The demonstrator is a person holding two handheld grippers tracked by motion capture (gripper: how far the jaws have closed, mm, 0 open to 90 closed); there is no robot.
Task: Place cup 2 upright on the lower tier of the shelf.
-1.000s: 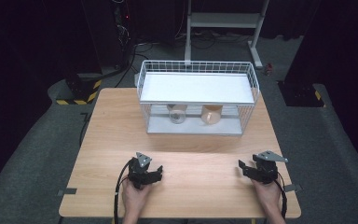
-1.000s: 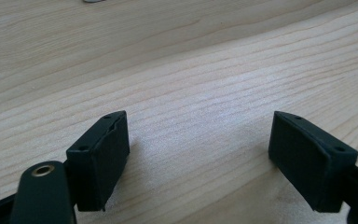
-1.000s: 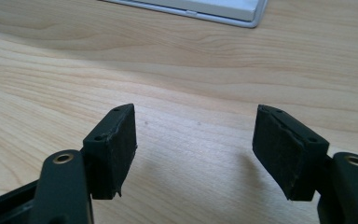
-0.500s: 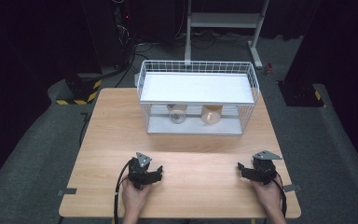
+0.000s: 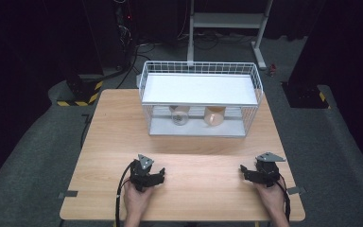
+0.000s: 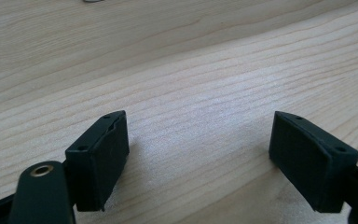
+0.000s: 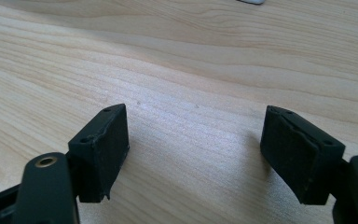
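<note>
Two cups lie inside the wire basket, straight ahead beyond my empty, wide-apart fingers; the left gripper (slightly) is nearer than the right gripper.

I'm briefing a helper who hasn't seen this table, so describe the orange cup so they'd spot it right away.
Start at the wooden table; at its far edge stands a white wire basket with a white shelf across it. Below that shelf two cups sit side by side. The orange cup is the right one; its neighbour, the clear cup, is see-through and pale.
</note>
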